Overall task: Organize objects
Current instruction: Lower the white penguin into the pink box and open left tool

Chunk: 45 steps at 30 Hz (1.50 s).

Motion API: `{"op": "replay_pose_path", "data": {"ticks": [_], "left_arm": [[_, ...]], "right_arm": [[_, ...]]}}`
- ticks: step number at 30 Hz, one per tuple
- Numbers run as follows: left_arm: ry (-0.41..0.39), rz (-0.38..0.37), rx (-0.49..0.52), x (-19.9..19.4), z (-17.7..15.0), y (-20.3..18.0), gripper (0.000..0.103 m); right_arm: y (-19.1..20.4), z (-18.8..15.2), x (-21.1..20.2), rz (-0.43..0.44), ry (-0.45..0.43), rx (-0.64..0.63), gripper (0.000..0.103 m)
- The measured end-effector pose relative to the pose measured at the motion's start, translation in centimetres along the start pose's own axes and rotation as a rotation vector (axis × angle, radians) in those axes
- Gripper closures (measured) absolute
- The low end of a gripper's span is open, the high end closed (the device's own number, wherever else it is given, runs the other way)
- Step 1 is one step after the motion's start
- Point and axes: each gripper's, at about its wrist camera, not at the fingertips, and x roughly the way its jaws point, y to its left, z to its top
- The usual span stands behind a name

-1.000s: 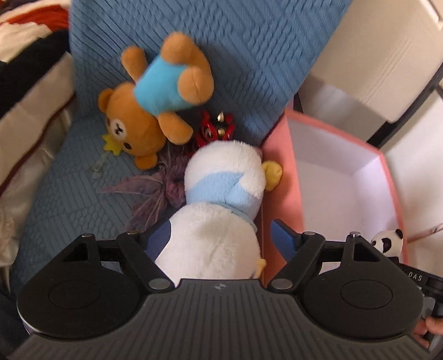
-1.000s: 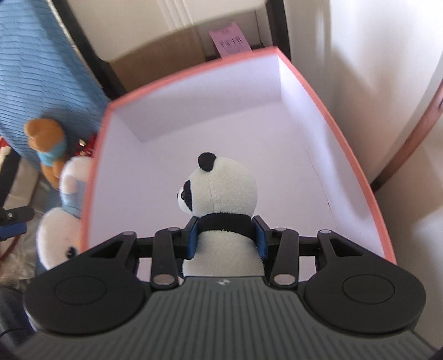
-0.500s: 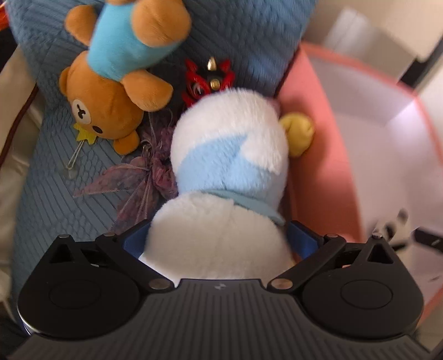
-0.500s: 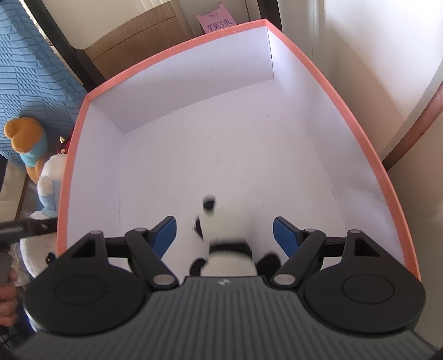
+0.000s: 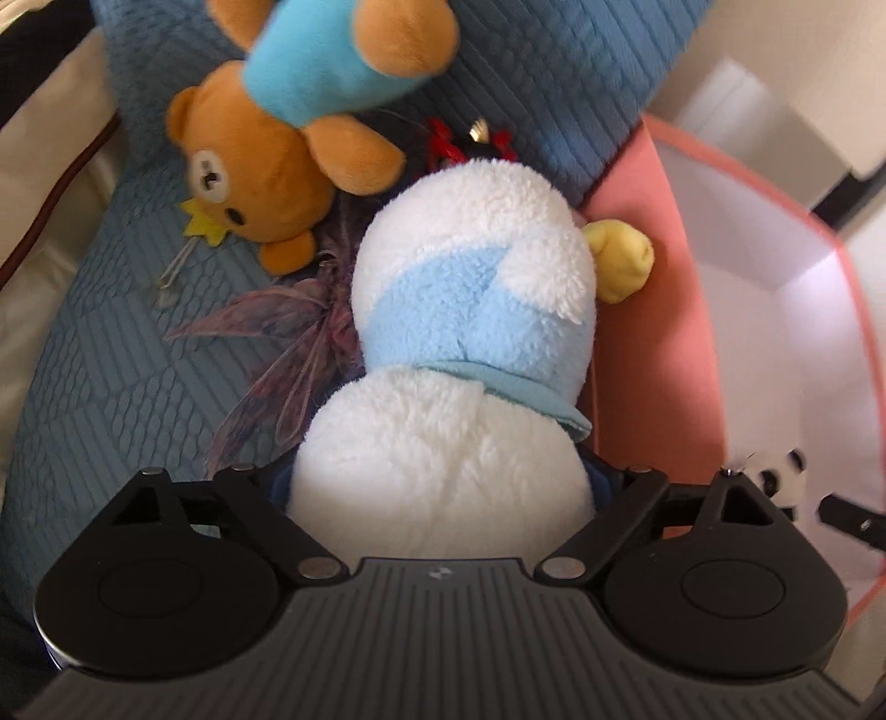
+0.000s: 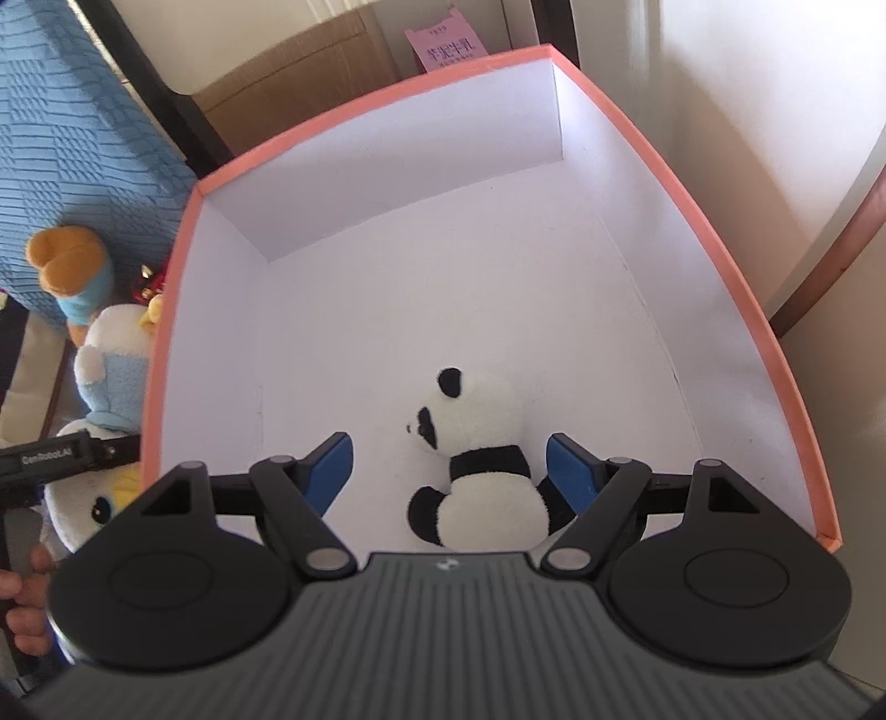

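Observation:
My left gripper is shut on a white and light-blue duck plush; its blue pads are mostly hidden in the fluff. The plush is on the blue sofa, against the pink box. It also shows in the right wrist view. My right gripper is open above the box floor. A small panda plush sits on that floor between the fingers, free of them. The panda also shows in the left wrist view.
A brown bear plush in a blue shirt lies on the sofa beyond the duck, with a red and black toy and a purple tassel. A cardboard box and a pink note stand behind the pink box.
My right gripper opened and let go of the panda, which now sits on the box floor. My left gripper moved forward and closed on the duck plush.

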Motion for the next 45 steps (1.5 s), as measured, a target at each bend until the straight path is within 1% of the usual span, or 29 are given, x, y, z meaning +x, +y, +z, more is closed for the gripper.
{"op": "replay_pose_path", "data": {"ticks": [3,7,13,15,18,21,25,30,34,36,38,39,40,43,45], "left_arm": [[-0.033,-0.005,-0.034,-2.3,-0.1,0.4,0.011],[-0.085,-0.022,-0.041,-6.0,0.0,0.2,0.011],[-0.177,-0.066,-0.014,-11.6,0.7,-2.2,0.011],[-0.202,-0.085,0.001,-13.0,0.7,-3.7,0.011],[-0.226,-0.118,0.030,-14.1,1.1,-5.8,0.011],[-0.228,-0.147,0.057,-14.2,1.3,-8.5,0.011],[-0.212,-0.177,0.100,-12.8,1.4,-12.0,0.011],[-0.159,-0.200,0.139,-10.0,1.0,-15.9,0.011],[-0.112,-0.209,0.151,-7.8,0.4,-17.4,0.010],[-0.101,-0.203,0.172,-7.2,0.3,-18.0,0.009],[-0.097,-0.180,0.187,-6.8,0.3,-18.6,0.008],[-0.103,-0.174,0.190,-6.9,0.3,-18.6,0.008],[-0.112,-0.185,0.190,-6.9,0.5,-18.3,0.008],[-0.135,-0.239,0.167,-8.1,0.6,-17.4,0.007],[-0.149,-0.243,0.160,-9.4,0.5,-17.0,0.007]], "right_arm": [[0.5,0.0,-0.8,0.011,-0.014,-0.009,0.024],[1.1,-0.1,-2.0,0.023,-0.033,-0.017,0.024],[1.5,-0.2,-4.4,0.034,-0.084,-0.023,0.024],[1.4,-0.2,-5.2,0.033,-0.100,-0.019,0.024],[1.1,-0.2,-6.1,0.034,-0.120,-0.008,0.024],[0.6,-0.1,-6.9,0.030,-0.132,-0.003,0.024],[-0.3,-0.1,-7.4,0.011,-0.147,0.001,0.024],[-1.8,0.0,-7.1,-0.010,-0.143,0.019,0.024],[-2.7,-0.1,-6.7,-0.018,-0.133,0.026,0.024],[-3.1,-0.1,-6.6,-0.020,-0.130,0.030,0.024],[-3.3,-0.1,-6.6,-0.021,-0.133,0.032,0.019],[-3.2,-0.5,-6.6,-0.030,-0.136,0.033,0.014],[-3.2,-0.5,-6.7,-0.039,-0.141,0.036,0.001],[-3.0,-0.5,-7.3,-0.042,-0.161,0.045,0.000],[-2.7,-0.5,-7.8,-0.032,-0.168,0.043,0.000]]}}
